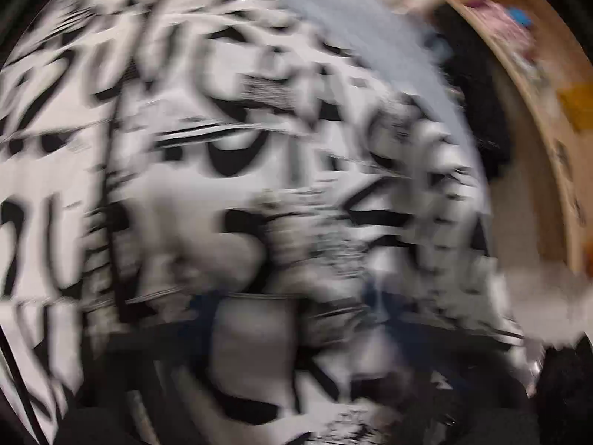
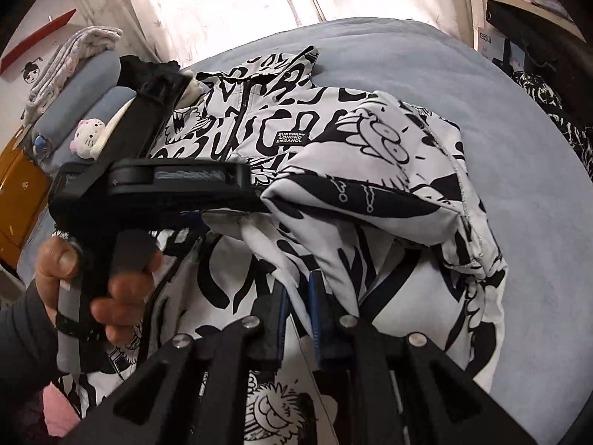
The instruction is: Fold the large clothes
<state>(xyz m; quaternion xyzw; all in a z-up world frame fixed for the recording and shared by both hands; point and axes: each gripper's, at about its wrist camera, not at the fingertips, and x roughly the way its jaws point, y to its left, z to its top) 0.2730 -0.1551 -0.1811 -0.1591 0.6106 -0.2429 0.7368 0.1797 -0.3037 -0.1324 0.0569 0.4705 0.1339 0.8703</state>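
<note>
Right gripper (image 2: pixel 298 311) clamped on jacket (image 2: pixel 370 155) fold at lower centre; body stretches toward upper left; left gripper (image 2: pixel 255 200) nearer, grip unclear.

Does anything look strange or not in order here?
Nothing looks damaged. The jacket lies half folded and bunched on the bed, one fold pinched in the right hand-held gripper. The left wrist view is blurred.

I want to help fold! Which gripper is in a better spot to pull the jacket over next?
Probably the right gripper. Its fingers are closed on a lifted fold of the jacket over the bed. The left gripper also touches the jacket, but its grip is hidden.
</note>
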